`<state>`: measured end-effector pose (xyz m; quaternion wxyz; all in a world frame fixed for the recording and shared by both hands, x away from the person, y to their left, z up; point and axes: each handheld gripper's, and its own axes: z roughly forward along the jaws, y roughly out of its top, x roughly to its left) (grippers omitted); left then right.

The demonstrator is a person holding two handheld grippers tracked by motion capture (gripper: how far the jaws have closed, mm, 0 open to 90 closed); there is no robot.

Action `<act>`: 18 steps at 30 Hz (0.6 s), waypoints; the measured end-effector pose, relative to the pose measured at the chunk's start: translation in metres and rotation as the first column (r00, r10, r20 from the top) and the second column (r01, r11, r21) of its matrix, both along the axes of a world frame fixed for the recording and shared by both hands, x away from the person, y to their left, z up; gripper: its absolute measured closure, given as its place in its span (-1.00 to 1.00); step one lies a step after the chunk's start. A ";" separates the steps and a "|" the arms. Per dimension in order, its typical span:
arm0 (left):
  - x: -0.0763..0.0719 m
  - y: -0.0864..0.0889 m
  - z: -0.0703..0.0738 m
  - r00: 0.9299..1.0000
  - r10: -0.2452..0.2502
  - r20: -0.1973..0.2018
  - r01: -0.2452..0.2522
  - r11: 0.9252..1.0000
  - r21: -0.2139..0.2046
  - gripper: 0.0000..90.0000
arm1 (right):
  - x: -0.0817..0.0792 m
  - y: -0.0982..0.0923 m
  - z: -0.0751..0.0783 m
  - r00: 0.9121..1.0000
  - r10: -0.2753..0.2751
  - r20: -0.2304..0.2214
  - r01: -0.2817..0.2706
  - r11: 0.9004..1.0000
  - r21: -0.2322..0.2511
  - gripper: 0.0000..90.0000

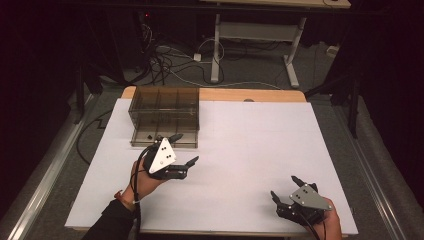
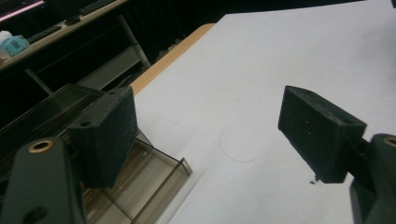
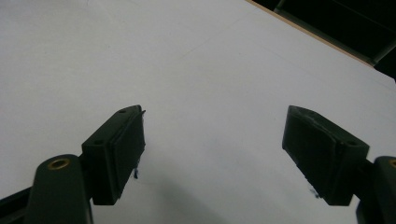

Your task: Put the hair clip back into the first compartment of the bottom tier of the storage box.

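A smoky clear plastic organizer box (image 1: pixel 165 116) with several compartments stands at the back left of the white table sheet (image 1: pixel 250 135); a small dark item (image 1: pixel 149 135) lies in its front compartment. My left gripper (image 1: pixel 185 149) hovers open just in front of the box, held by a hand in a dark sleeve. In the left gripper view its jaws stand wide apart with nothing between them (image 2: pixel 210 135), and the box's front corner (image 2: pixel 154 179) lies under the left jaw. My right gripper (image 1: pixel 284 188) rests open near the front right edge; its jaws (image 3: pixel 212 149) frame bare white sheet.
The wooden table edge (image 1: pixel 240 93) shows behind the sheet. Beyond it a desk frame (image 1: pixel 255 35) and tangled cables (image 1: pixel 170 60) lie on the floor. A faint pencilled circle (image 2: pixel 240 149) marks the sheet near the box.
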<state>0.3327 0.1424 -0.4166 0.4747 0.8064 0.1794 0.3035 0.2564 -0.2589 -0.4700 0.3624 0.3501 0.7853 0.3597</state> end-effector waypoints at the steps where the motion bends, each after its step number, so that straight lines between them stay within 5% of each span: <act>1: -0.001 0.000 0.000 1.000 -0.004 0.003 0.004 1.000 0.002 -0.59 | 0.000 0.000 0.000 1.000 0.000 0.000 0.000 1.000 0.001 -0.52; 18: -0.023 0.002 -0.006 0.999 -0.045 0.016 0.045 0.999 0.030 -0.59 | 0.000 0.001 0.000 1.000 0.002 0.000 -0.002 1.000 0.000 -0.52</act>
